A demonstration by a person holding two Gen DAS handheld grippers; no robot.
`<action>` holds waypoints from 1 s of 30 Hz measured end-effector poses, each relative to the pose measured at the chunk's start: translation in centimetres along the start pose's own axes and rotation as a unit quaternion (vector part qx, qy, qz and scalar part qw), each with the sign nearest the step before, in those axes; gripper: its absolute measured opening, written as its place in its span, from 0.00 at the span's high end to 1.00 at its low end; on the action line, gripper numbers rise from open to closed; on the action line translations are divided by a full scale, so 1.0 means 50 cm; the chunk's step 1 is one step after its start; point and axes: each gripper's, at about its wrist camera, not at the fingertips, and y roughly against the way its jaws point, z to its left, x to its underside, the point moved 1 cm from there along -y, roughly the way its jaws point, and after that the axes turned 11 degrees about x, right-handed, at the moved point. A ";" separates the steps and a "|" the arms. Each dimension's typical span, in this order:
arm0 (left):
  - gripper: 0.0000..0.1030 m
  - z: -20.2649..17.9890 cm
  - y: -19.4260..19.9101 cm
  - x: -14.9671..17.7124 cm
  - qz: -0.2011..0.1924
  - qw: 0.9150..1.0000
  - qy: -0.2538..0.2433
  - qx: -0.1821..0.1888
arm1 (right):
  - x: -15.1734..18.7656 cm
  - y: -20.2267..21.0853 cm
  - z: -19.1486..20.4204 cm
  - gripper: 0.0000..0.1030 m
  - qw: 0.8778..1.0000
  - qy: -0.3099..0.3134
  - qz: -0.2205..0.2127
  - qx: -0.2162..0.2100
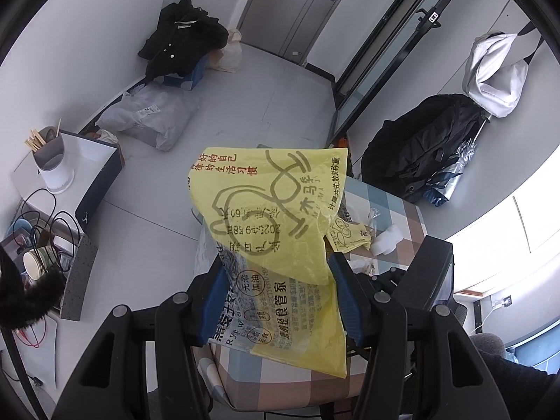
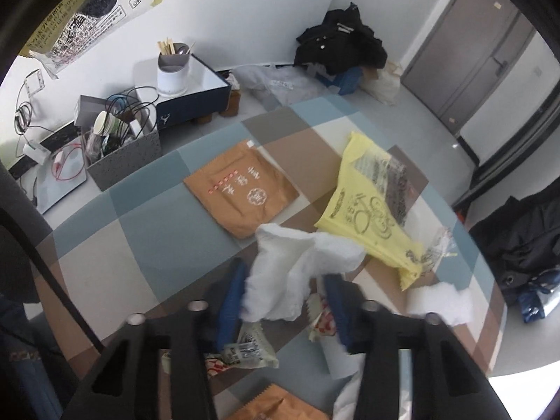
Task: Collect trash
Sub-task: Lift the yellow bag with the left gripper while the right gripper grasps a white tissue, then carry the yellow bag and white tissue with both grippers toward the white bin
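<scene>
White walls (image 1: 87, 35) close in a small room over a pale grey floor (image 1: 266, 98). A grey door (image 2: 479, 59) stands shut in the far corner. Against the wall a dark coat (image 1: 182, 42) is heaped on a blue stool, with a plastic-wrapped bundle (image 1: 150, 119) lying beside it. A navy and white box (image 2: 196, 94) carries a holder of chopsticks (image 2: 173, 70); next to it sits a grey bin (image 2: 122, 154) full of cables and cups. Daylight pours in from a window (image 1: 497, 220) at the right. A checked tablecloth (image 2: 140, 217) covers the table.
</scene>
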 end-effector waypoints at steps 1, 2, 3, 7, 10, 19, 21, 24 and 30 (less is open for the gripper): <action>0.49 0.000 -0.001 0.000 0.001 1.000 -0.001 -0.001 | 0.001 0.001 0.001 0.76 1.000 0.000 0.001 0.001; 0.49 -0.003 -0.002 0.001 0.002 1.000 -0.003 -0.002 | 0.002 0.003 0.000 0.80 1.000 -0.003 0.000 0.001; 0.49 -0.003 -0.004 0.002 0.003 1.000 -0.004 -0.002 | 0.004 0.007 -0.002 0.82 1.000 -0.009 -0.001 -0.002; 0.49 -0.008 -0.008 0.004 0.006 1.000 -0.009 -0.006 | 0.012 0.027 -0.021 0.86 0.998 -0.050 -0.010 -0.022; 0.49 -0.012 -0.013 0.006 0.009 1.000 -0.009 -0.003 | 0.021 0.046 -0.041 0.86 0.995 -0.090 -0.014 -0.045; 0.49 -0.046 -0.033 0.023 0.024 0.999 -0.040 -0.017 | 0.053 0.122 -0.111 0.90 0.979 -0.183 -0.038 -0.084; 0.49 -0.051 -0.038 0.025 0.028 0.999 -0.038 -0.014 | 0.068 0.147 -0.126 0.90 0.974 -0.205 -0.046 -0.085; 0.49 -0.067 -0.046 0.028 0.030 0.999 -0.042 -0.014 | 0.088 0.185 -0.146 0.90 0.969 -0.226 -0.055 -0.084; 0.49 -0.131 -0.065 0.040 0.028 0.996 -0.078 -0.012 | 0.141 0.281 -0.206 0.90 0.957 -0.268 -0.082 -0.072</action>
